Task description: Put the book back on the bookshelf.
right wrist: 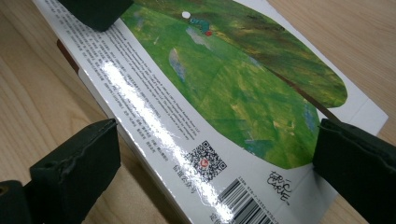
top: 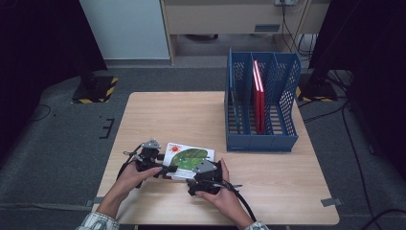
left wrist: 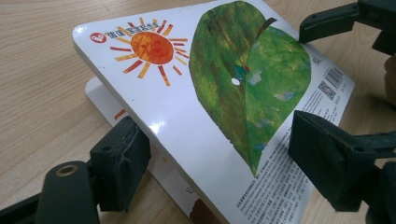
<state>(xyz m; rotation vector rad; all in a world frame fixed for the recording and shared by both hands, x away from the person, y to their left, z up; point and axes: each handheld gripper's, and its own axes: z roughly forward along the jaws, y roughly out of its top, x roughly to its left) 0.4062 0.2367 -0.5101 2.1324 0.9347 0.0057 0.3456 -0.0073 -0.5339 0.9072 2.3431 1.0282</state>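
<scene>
My left claw [top: 160, 167] has its jaws set one under and one over the near left edge of the picture book [top: 190, 160]; in the left gripper view the lower pad [left wrist: 120, 170] sits beneath the raised cover and the upper one rests on the leaf artwork, but I cannot tell whether they are truly pinching yet. My right claw [top: 198, 178] straddles the barcode end of the same book in the same way, its jaws on either side of the edge, apparently pressed to it. The book lies at the near side of the worktop [top: 167, 115], its top cover tilted up off a white layer below, which I judge is why both claws come in low from the near edge: to get a jaw underneath. The blue file rack [top: 261, 139] stands far right, well apart, a red folder [top: 259, 96] upright in a middle slot, so I reckon the book is headed for a free slot.
</scene>
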